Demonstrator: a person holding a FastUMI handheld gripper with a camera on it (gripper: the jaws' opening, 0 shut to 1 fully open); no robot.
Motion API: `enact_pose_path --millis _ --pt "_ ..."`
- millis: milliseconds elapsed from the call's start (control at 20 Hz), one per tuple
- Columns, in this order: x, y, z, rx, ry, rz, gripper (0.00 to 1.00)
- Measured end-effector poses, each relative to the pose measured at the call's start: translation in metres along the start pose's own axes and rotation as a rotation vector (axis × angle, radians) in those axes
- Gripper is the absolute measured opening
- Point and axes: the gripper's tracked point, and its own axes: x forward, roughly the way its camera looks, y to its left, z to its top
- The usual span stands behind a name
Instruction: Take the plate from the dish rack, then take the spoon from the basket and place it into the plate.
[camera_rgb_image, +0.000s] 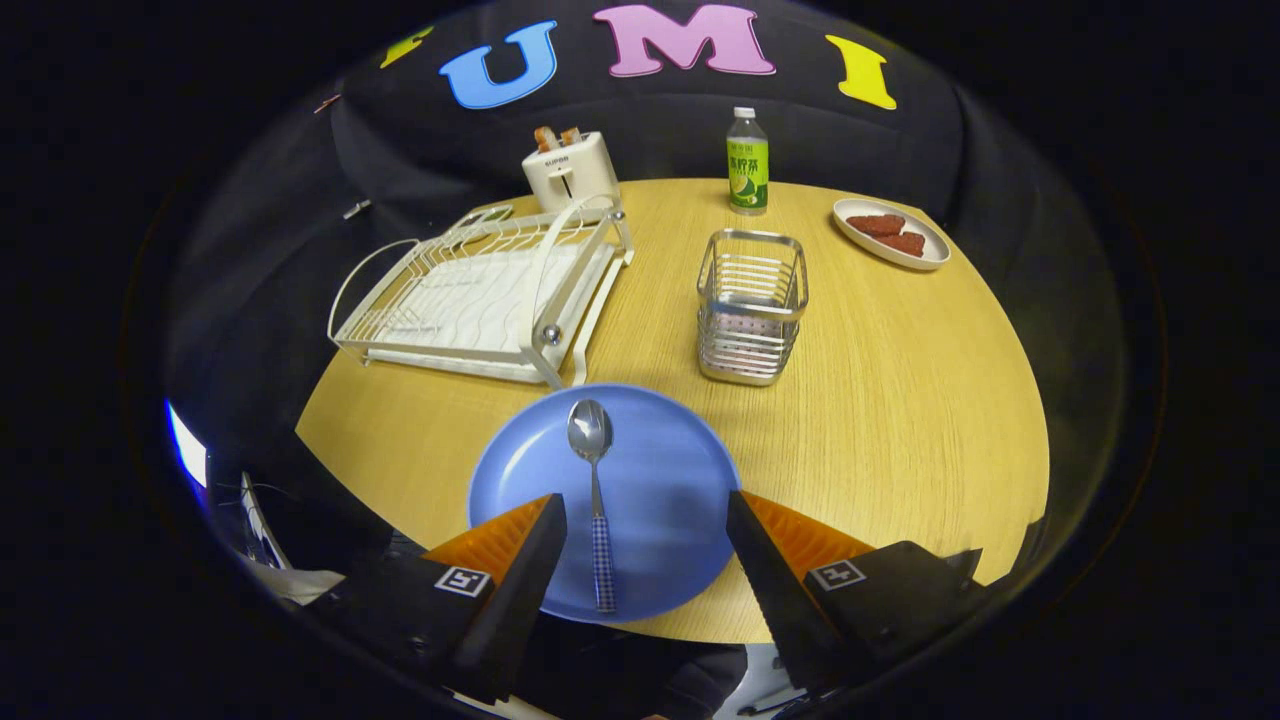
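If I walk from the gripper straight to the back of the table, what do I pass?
The open gripper, then the metal spoon with a checked handle lying on the round blue plate, then the shiny wire basket, then the clear bottle with a green label near the far edge.
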Motion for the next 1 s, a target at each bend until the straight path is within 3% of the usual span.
enact_pose_path --millis 500,1000 --pt "-0.079 -0.022 0.154 -0.037 -0.333 -0.075 0.99" --pt "-0.182 -0.012 0.254 -0.118 -0.643 -0.131 0.99"
